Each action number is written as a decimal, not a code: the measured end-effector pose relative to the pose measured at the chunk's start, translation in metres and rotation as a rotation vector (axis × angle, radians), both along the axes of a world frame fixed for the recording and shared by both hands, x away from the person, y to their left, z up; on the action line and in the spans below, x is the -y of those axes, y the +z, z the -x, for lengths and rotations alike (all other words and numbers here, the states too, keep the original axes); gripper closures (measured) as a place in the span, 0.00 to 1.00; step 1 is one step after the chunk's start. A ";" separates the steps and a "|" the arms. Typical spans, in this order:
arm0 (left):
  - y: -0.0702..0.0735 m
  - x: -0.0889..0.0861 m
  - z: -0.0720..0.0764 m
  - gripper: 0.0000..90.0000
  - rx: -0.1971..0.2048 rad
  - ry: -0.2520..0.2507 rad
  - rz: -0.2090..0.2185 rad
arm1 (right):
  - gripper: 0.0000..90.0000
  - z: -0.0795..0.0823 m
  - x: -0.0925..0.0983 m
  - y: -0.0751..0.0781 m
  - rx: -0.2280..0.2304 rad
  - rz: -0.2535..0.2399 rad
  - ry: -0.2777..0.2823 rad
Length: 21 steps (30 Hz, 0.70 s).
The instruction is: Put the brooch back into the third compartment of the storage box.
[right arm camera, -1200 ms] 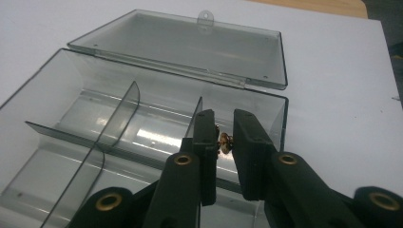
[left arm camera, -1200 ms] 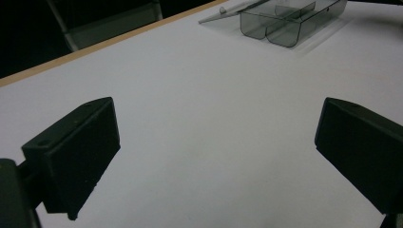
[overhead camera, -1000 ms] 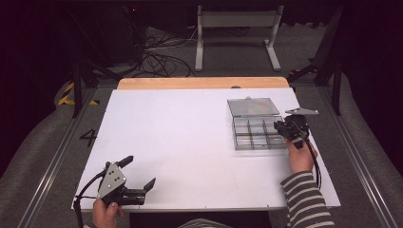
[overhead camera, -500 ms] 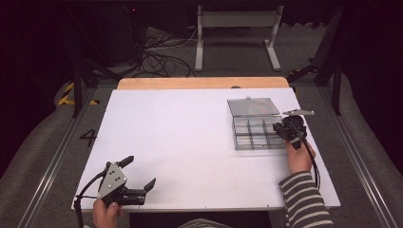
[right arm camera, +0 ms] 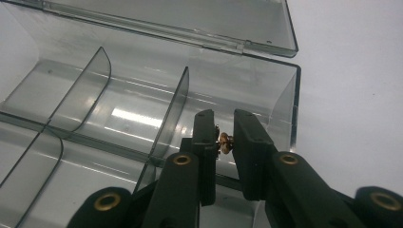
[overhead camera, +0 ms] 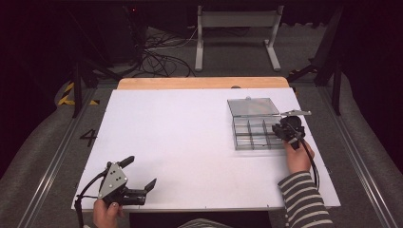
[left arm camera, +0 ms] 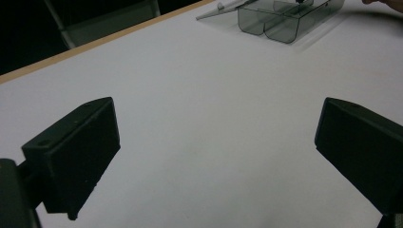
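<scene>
So, a tiny brass-coloured part (right arm camera: pixel 224 141) is pinched between the narrowly set jaws of the right gripper (right arm camera: pixel 223 142), held over the compartment at the 3 o'clock end of the box's far row. One clear smoky plastic box (overhead camera: pixel 254 124) is seen at roughly 2 o'clock on the white table (overhead camera: pixel 190 142), its hinged lid (overhead camera: pixel 253 106) laid flat open at 12 o'clock of the tray. Thin curved-top dividers split the tray into two rows; the exact compartment count can't be told. One small part is counted, shiny and knobbly. The left gripper (overhead camera: pixel 140 187) is parked at 7 o'clock, jaws spread wide with nothing between them. Black, blocky pads (left arm camera: pixel 76 152) are seen on it.
</scene>
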<state>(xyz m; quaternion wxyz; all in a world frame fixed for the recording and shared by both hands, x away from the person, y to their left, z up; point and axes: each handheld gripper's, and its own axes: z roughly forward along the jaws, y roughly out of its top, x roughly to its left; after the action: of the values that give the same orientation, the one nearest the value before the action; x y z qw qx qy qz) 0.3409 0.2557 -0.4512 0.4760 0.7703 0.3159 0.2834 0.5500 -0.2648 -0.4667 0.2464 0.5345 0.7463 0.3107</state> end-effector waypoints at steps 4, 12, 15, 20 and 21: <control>0.000 0.000 0.000 0.02 0.000 -0.001 0.003 | 0.88 0.000 -0.001 -0.001 -0.001 0.004 0.003; 0.000 0.001 0.000 0.02 -0.006 -0.002 0.002 | 0.81 0.000 -0.001 0.000 0.003 0.001 0.008; 0.000 0.001 0.000 0.02 -0.006 -0.002 0.002 | 0.79 0.001 0.000 0.002 0.012 -0.011 0.011; 0.000 0.001 0.000 0.02 -0.005 -0.003 0.001 | 0.71 0.005 0.001 0.008 0.041 -0.025 0.026; 0.000 0.001 0.000 0.02 -0.003 -0.004 -0.001 | 0.67 0.006 0.001 0.010 0.053 -0.027 0.029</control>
<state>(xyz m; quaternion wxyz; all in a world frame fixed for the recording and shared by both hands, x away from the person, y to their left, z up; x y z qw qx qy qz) 0.3407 0.2551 -0.4512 0.4758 0.7715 0.3149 0.2816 0.5436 -0.2656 -0.4566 0.2546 0.5185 0.7429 0.3383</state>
